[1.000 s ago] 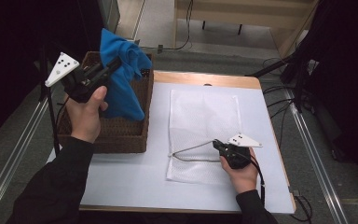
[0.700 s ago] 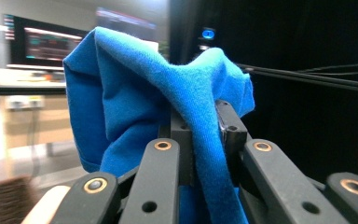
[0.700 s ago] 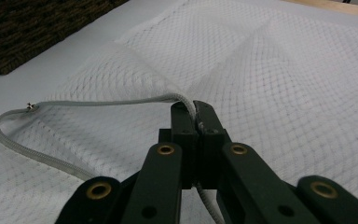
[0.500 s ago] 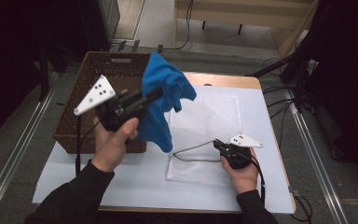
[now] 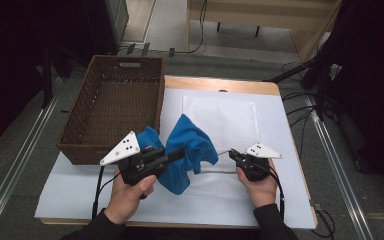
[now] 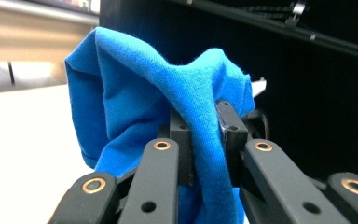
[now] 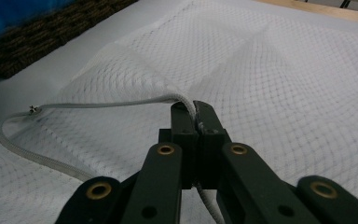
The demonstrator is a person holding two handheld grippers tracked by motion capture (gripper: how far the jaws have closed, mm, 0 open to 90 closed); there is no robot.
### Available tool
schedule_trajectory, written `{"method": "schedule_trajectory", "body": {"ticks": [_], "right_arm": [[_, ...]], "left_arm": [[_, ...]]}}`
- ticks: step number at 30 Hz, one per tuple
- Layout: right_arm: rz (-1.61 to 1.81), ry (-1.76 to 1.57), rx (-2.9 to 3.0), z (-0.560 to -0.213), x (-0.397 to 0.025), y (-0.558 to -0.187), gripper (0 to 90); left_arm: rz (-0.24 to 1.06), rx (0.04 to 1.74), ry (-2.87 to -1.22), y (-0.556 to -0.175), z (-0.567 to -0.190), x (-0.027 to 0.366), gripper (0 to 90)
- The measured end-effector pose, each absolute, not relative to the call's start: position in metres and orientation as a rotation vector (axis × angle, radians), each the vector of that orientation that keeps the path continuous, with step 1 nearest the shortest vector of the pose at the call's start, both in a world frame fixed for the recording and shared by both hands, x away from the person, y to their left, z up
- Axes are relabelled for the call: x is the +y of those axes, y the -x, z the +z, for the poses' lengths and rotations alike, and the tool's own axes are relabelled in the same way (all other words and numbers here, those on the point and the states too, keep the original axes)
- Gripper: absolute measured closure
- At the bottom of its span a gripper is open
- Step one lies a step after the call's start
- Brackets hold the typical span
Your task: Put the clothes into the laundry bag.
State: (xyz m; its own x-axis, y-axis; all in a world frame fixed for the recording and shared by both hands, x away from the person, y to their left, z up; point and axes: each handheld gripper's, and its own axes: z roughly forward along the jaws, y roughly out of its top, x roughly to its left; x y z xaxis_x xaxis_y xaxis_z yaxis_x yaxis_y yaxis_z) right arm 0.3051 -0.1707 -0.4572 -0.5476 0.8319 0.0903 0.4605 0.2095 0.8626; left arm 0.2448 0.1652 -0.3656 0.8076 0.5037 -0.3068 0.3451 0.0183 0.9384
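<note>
Blue cloth held at the mouth of the mesh bag

Blue cloth (image 5: 187,152) hangs bunched from our left gripper (image 5: 180,152), whose jaws are clamped on a thick fold of it; in the left gripper view the soft knit wraps over both jaw tips and droops below them. We hold it above the near part of the table (image 5: 80,190), just beside the open end of the white mesh bag (image 5: 225,120), which looks like the reason for carrying it there: the cloth seems meant to go inside.

Our right gripper (image 7: 195,112) is pinched shut on the bag's corded rim (image 7: 98,103), lifting that edge off the lower layer so the mouth gapes. The rim is a pale, rounded cord curving away in a loop; the bag itself is fine netting, flat and lightly creased on the white table cover.

A brown wicker basket (image 5: 85,145), rectangular and coarse-woven, stands at the left of the table, close to the cloth.
</note>
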Motion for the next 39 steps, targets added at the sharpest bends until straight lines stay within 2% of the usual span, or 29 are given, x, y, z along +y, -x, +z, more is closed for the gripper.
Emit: {"method": "schedule_trajectory", "body": {"ticks": [9,12,14,20,22,26,29,32,33,36,39], "right_arm": [[1.277,-1.194,2.098,-0.457,-0.168,-0.304,89.7],[1.280,-1.196,2.097,-0.456,-0.169,-0.304,89.7],[1.279,-1.198,2.095,-0.456,-0.169,-0.304,89.7],[1.281,-1.195,2.091,-0.456,-0.170,-0.304,89.7],[1.280,-1.193,2.093,-0.456,-0.169,-0.304,89.7],[1.281,-1.190,2.093,-0.455,-0.170,-0.304,89.7],[1.281,-1.190,2.094,-0.455,-0.171,-0.304,89.7],[1.280,-1.191,2.093,-0.455,-0.171,-0.304,89.7],[1.280,-1.192,2.092,-0.455,-0.171,-0.304,89.7],[1.282,-1.191,2.092,-0.455,-0.171,-0.304,89.7],[1.284,-1.194,2.091,-0.454,-0.171,-0.303,89.7]], "left_arm": [[-0.072,0.737,-1.666,-0.230,-0.423,0.172,80.6],[-0.087,0.756,-1.746,-0.221,-0.445,0.170,80.5],[-0.135,0.751,-1.734,-0.215,-0.449,0.170,80.5],[-0.143,0.666,-1.688,-0.206,-0.429,0.174,79.5],[-0.106,0.730,-1.738,-0.211,-0.432,0.178,78.8],[-0.055,0.971,-1.836,-0.226,-0.457,0.195,78.2],[0.018,1.016,-1.905,-0.226,-0.464,0.202,76.2],[0.148,0.948,-1.977,-0.220,-0.459,0.200,67.9],[0.172,0.932,-1.970,-0.219,-0.457,0.199,62.0],[0.229,0.958,-1.917,-0.217,-0.445,0.199,36.5],[0.242,0.930,-1.853,-0.218,-0.427,0.202,27.6]]}}
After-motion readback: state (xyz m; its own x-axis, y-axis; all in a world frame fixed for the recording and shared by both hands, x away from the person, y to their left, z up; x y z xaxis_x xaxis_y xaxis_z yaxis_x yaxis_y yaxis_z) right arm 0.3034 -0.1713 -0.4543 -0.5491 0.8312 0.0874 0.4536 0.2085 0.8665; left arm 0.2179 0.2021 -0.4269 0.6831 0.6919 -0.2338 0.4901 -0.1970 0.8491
